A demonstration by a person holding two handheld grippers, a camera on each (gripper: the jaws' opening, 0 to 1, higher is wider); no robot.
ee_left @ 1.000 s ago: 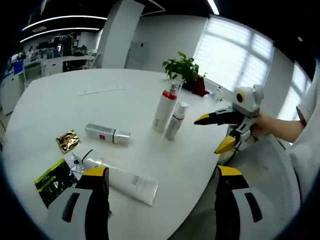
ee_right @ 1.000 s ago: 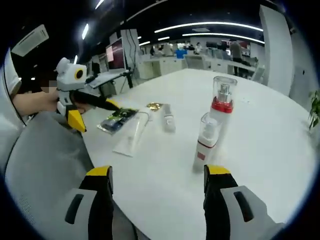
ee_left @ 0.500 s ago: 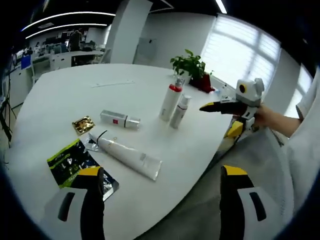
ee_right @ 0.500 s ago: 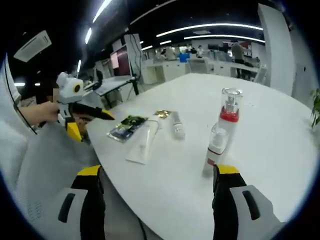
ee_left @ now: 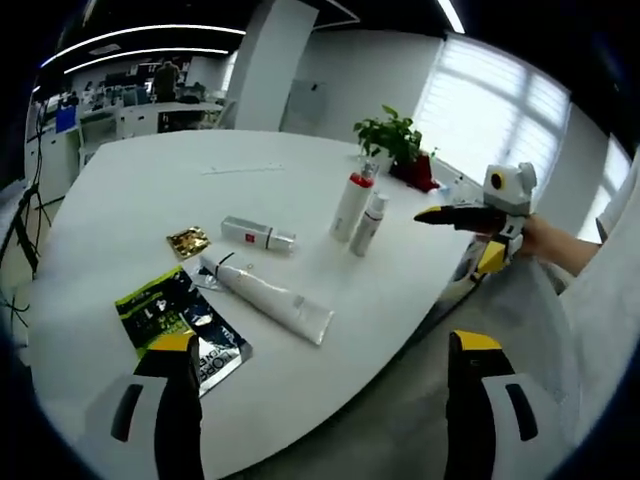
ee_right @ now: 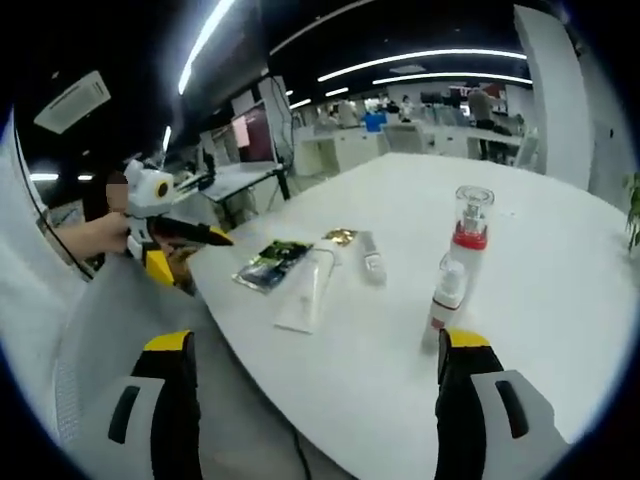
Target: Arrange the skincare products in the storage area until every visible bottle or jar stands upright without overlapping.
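Left tool (ee_left: 320, 415): spread wide, empty, held off the near edge of the counter (ee_left: 130, 190), well apart from every product; seen from the other hand as yellow-tipped jaws angled apart (ee_right: 178, 245).
Right tool (ee_right: 315, 400): spread wide, empty, off the counter's edge near the two upright bottles; in the left gripper view (ee_left: 462, 232) its jaws also stand apart.
Standing already: red-collared pump bottle (ee_left: 351, 205) and smaller white bottle (ee_left: 369, 222), upright just beside each other, whether touching cannot be told; near the potted plant (ee_left: 392, 140).
Lying down: long white tube (ee_left: 266, 297) flat, cap end pointing toward the gold sachet (ee_left: 187, 241); short white bottle with red label (ee_left: 257, 234) on its side, apart from the tube.
Flat packets: green-and-black sachet (ee_left: 178, 325) near the counter edge, close by the tube's cap end; probably not things that can stand.
Likely reason for the pose: both tools backed off and open, probably to survey the layout before a reach.
Judged progress: two of four containers upright; tube and short bottle left.
Next move calls for: pinching the short bottle across its body, tipping it onto its base clear of its neighbours.
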